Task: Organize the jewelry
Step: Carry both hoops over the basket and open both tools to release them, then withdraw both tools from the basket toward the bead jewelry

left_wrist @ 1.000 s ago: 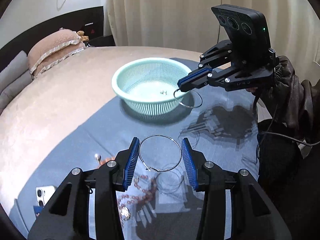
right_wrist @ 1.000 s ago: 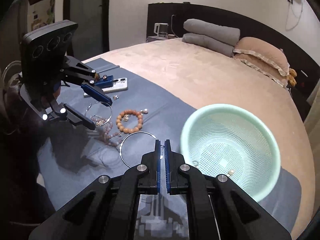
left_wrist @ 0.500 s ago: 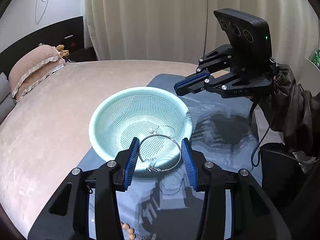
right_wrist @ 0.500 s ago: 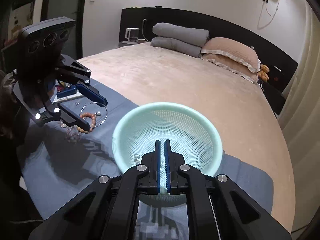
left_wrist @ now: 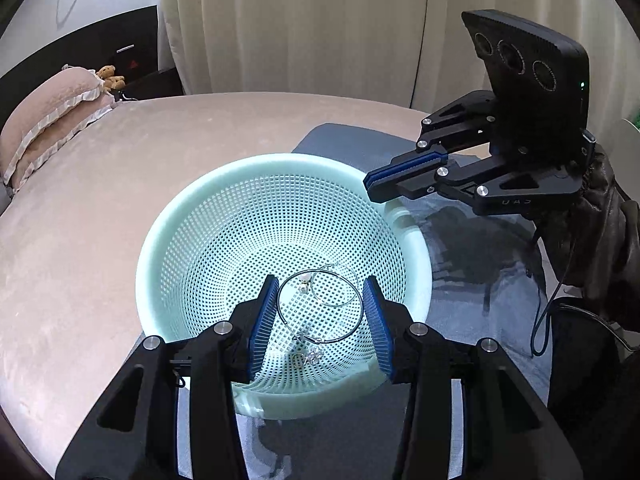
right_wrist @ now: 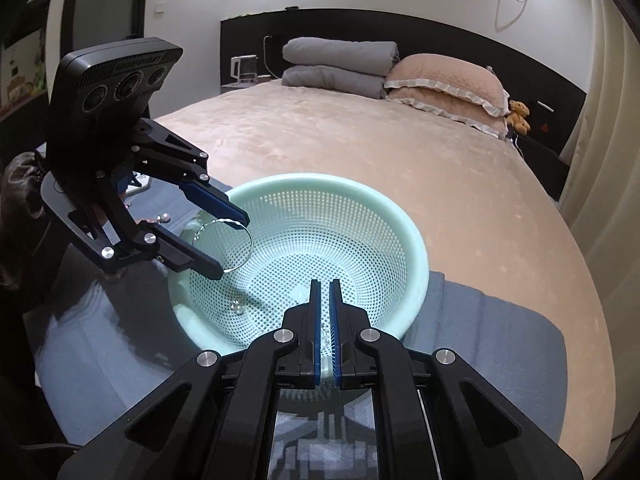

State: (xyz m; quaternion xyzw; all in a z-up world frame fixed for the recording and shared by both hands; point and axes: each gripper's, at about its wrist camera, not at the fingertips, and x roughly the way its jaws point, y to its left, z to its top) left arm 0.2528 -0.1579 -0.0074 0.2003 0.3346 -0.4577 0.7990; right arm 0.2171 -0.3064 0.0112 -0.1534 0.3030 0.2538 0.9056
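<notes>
The fingers of my left gripper (left_wrist: pixel 320 312) stand wide apart, and a thin wire hoop (left_wrist: pixel 320 306) spans between their blue pads, touching both, so I judge that I am holding it by its sides. This hoop hangs above the inside of the green basket (left_wrist: pixel 160 248), near the basket's near wall. From the right wrist view the same hoop (right_wrist: pixel 234 244) shows between the two fingers, over the basket's left rim (right_wrist: pixel 416 248).

The fingers of my right gripper (right_wrist: pixel 325 320) are almost together, with only a narrow slit between the pads. I see nothing between them, so I take this gripper as released from its load and nearly closed. It points into the basket from the near rim.

On the basket floor already lies a second hoop (left_wrist: pixel 336 286), and beside it some small pieces (left_wrist: pixel 310 354), maybe earrings or pearls; they are too small to name surely. One round bead (right_wrist: pixel 236 308) lies near the basket's left wall.

So part of the work is done: several pieces are inside. The held hoop is not yet dropped. Left of the basket, on the blue cloth (right_wrist: pixel 120 320), a few small pieces (right_wrist: pixel 162 218) still wait, partly hidden behind the left gripper. I judge more trips are needed.
</notes>
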